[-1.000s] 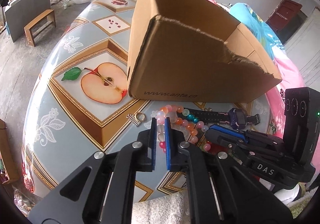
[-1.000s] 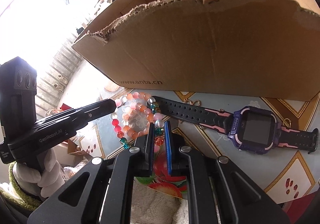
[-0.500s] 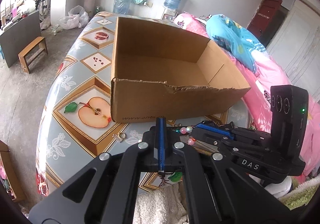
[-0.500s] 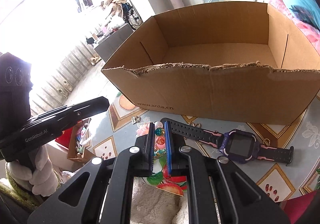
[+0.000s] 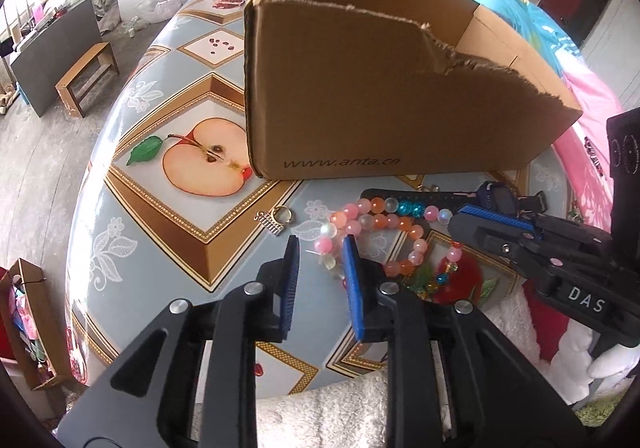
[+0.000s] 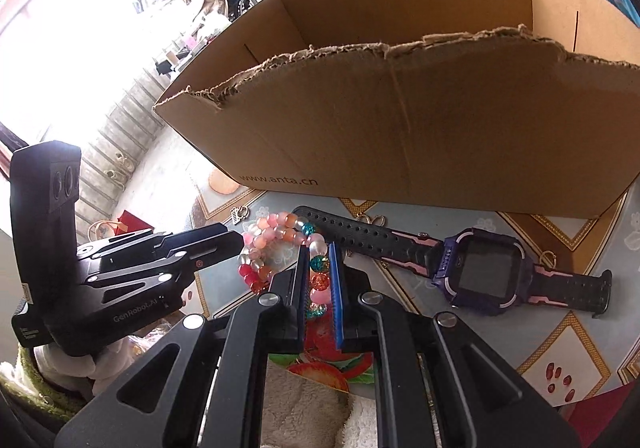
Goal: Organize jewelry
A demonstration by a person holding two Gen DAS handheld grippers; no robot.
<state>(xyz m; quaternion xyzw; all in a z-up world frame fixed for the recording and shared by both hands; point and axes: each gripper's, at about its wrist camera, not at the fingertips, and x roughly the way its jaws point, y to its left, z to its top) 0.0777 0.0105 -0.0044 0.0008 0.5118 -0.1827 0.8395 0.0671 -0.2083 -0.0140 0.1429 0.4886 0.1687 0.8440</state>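
My right gripper (image 6: 319,290) pinches the bead bracelet (image 6: 280,244) beside the purple watch (image 6: 480,270), below the cardboard box (image 6: 420,120).

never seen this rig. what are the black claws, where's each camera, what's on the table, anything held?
No robot: a person carries a two-finger gripper in each hand, with a fisheye camera looking along its fingers. The left wrist view shows the left gripper, jaws opening, empty, at the edge of the bead bracelet. The right wrist view shows the right gripper clamped on that bracelet's beads. On the fruit-print table: a torn cardboard box, a purple watch and a small ring charm.
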